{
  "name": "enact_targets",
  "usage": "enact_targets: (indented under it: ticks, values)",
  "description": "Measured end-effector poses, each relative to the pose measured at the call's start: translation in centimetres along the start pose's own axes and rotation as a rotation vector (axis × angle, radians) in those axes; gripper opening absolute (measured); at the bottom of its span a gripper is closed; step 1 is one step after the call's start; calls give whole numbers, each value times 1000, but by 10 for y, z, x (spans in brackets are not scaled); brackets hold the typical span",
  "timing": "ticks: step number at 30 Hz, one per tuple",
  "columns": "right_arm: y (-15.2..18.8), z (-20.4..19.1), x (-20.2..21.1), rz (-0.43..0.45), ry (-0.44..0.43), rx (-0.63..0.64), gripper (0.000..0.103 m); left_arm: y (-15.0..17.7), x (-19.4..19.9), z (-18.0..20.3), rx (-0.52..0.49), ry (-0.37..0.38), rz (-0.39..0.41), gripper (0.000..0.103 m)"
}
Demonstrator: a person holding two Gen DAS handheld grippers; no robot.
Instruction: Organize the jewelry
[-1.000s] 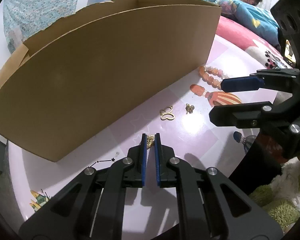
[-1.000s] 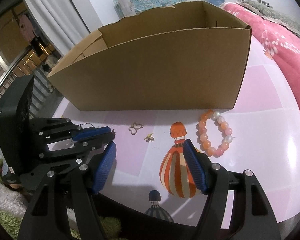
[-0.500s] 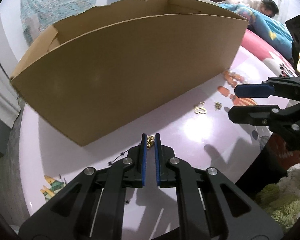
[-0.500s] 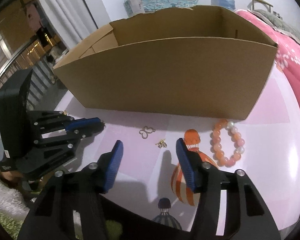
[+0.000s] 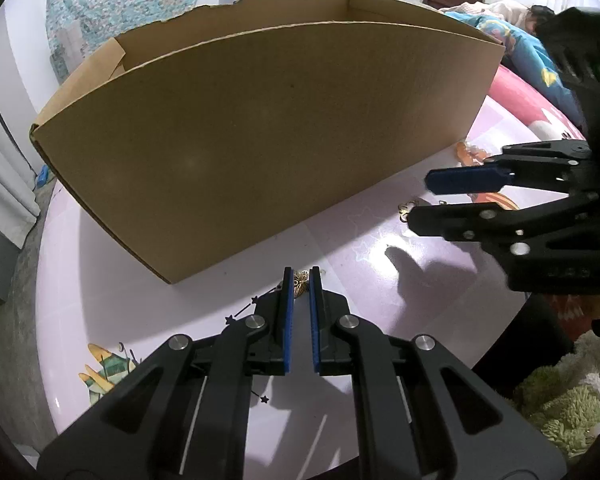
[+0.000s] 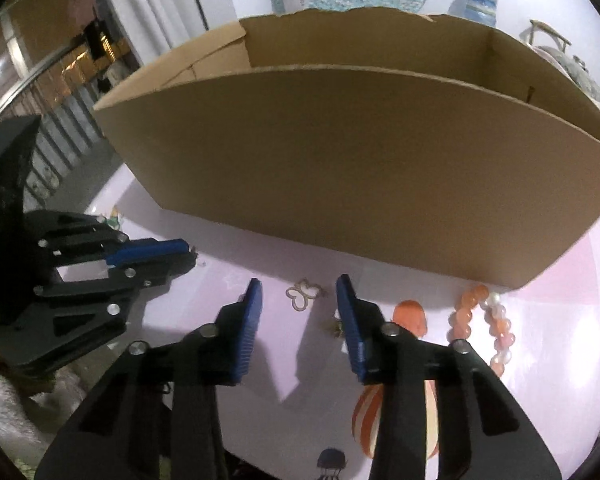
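Left gripper (image 5: 301,276): 2 blue pads clamped on a small gold charm (image 5: 300,279), pinched at the tips, above the pink table (image 5: 100,292).
Right gripper (image 6: 299,300): fingers spread, holding nothing, low over the table.
Butterfly pendant (image 6: 303,294): flat on the table, between the right fingertips and just ahead.
Gold earring (image 6: 334,326): beside the right pad.
Bead bracelet (image 6: 485,325): right of both, near the cardboard box (image 6: 360,176).

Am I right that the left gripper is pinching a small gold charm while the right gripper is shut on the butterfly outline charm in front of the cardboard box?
Not quite. The right gripper is open, its jaws apart, with the butterfly outline charm lying loose on the table, as the right wrist view shows. The left gripper does pinch a small gold charm before the cardboard box.
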State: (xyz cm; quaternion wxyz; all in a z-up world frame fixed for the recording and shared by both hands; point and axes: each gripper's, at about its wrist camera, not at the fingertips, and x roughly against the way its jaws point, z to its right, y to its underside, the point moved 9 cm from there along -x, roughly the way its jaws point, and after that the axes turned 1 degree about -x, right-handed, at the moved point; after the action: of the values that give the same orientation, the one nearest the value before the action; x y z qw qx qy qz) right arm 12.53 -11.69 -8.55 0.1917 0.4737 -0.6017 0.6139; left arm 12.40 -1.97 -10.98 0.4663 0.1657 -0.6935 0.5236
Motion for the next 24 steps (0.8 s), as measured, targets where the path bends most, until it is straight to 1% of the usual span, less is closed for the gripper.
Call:
enact_targets:
  ticks: [3, 6, 7, 9, 11, 12, 17, 24]
  values:
    - [3, -3, -5, -20, 23, 49, 30, 1, 0, -1, -4, -2, 0, 6]
    - [5, -9, -6, -20, 57, 143, 29, 1, 0, 0, -3, 1, -1, 6]
    - [5, -11, -6, -27, 46, 167, 26, 1, 0, 0, -4, 2, -2, 6]
    - [5, -12, -5, -49, 18, 187, 25, 0, 0, 1, -9, 2, -2, 6]
    - [6, -13, -4, -78, -9, 218, 19, -1, 0, 2, -12, 3, -2, 6]
    - [6, -13, -3, -89, -19, 222, 17, -1, -1, 2, -11, 4, -2, 6]
    - [5, -15, -4, -103, -26, 246, 17, -1, -1, 3, -7, 3, 2, 6]
    - [2, -18, -4, -91, -35, 205, 17, 0, -1, 3, -5, 5, 3, 6]
